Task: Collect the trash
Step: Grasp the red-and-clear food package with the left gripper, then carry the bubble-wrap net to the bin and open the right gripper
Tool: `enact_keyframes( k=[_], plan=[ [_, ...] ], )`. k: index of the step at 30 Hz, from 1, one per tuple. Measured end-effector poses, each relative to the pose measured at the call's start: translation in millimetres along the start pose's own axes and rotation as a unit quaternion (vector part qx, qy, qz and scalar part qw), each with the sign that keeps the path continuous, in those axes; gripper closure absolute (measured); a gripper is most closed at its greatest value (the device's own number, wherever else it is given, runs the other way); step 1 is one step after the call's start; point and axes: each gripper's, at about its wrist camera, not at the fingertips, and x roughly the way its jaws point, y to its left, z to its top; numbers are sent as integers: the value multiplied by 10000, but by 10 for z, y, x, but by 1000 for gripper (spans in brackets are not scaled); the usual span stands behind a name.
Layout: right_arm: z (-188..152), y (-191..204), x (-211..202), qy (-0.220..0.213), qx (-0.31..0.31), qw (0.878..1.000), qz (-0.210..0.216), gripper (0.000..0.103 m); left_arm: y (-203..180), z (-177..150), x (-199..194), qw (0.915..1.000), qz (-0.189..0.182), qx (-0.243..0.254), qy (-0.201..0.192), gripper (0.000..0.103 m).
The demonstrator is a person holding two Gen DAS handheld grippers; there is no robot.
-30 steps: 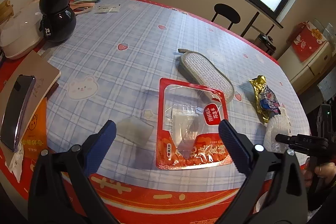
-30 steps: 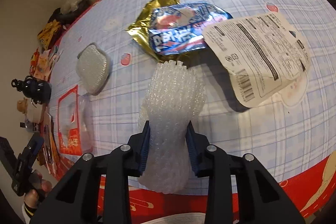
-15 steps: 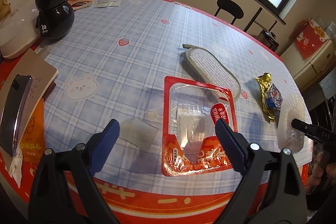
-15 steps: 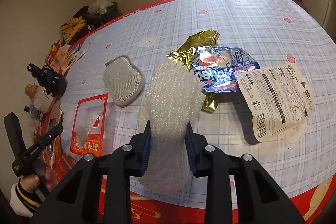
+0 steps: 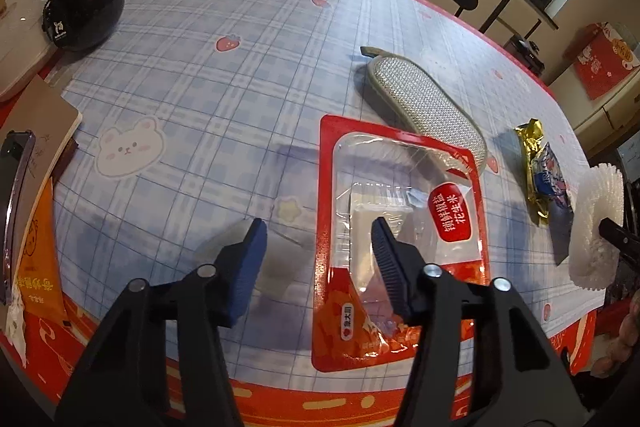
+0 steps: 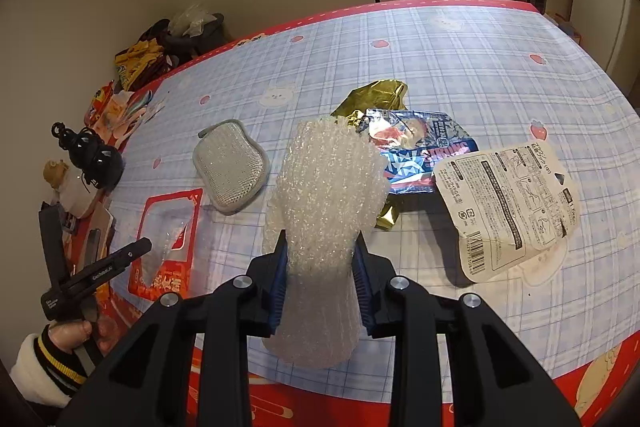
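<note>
Where it is pinched, bubble wrap (image 6: 326,211) bunched, clear, knobbly, perhaps rolled

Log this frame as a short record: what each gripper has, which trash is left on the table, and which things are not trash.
right gripper: shut on white foam net sleeve
left gripper: jaws just closing over edge of red clear-window snack pouch, grip unconfirmed
loose trash: gold-and-blue foil wrapper; white printed packet
not trash: grey mesh scrub pad; black gourd-shaped bottle

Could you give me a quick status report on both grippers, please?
Right gripper shut on bubble wrap. Left gripper has just been closing, over red pouch's left edge, not pinched yet. Nothing in the way.
</note>
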Motion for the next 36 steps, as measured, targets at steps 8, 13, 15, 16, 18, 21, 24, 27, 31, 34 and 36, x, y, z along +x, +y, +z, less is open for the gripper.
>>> enact_keyframes(
  k=[8, 13, 15, 16, 18, 21, 24, 27, 31, 34, 36],
  plan=[
    [-58, -129, -80, -84, 166, 9998, -79, 73, -71, 39, -95, 9999, 1, 42, -151, 87],
    [-58, -169, -147, -170, 140, 9997, -67, 73, -173, 128, -340, 9989, -171, 60, -435, 87],
    [-48, -178, -191, -236, 99, 9997, -53, 73, -237, 167, -447, 9981, -213, 70, -576, 87],
    [-39, -186, -219, -276, 78, 9996, -41, 73, -273, 183, -493, 9977, -235, 77, -629, 87],
    [-19, -215, -284, -372, 41, 9993, -11, 73, -368, 212, -587, 9969, -285, 102, -730, 87],
    [20, -280, -376, -504, 12, 9987, 5, 73, -541, 240, -696, 9956, -358, 186, -847, 87],
    [54, -432, -481, -623, 44, 9980, 3, 73, -754, 266, -764, 9944, -444, 264, -923, 87],
    [67, -661, -591, -717, 151, 9973, -8, 73, -1003, 269, -793, 9933, -504, 359, -972, 87],
    [76, -1058, -758, -824, 330, 9960, -59, 73, -1427, 234, -814, 9921, -603, 516, -974, 87],
    [98, -1409, -917, -925, 477, 9945, -136, 73, -1764, 217, -817, 9909, -661, 636, -987, 87],
    [110, -1669, -1032, -987, 570, 9932, -222, 73, -1988, 208, -817, 9900, -705, 677, -1013, 87]
  ],
)
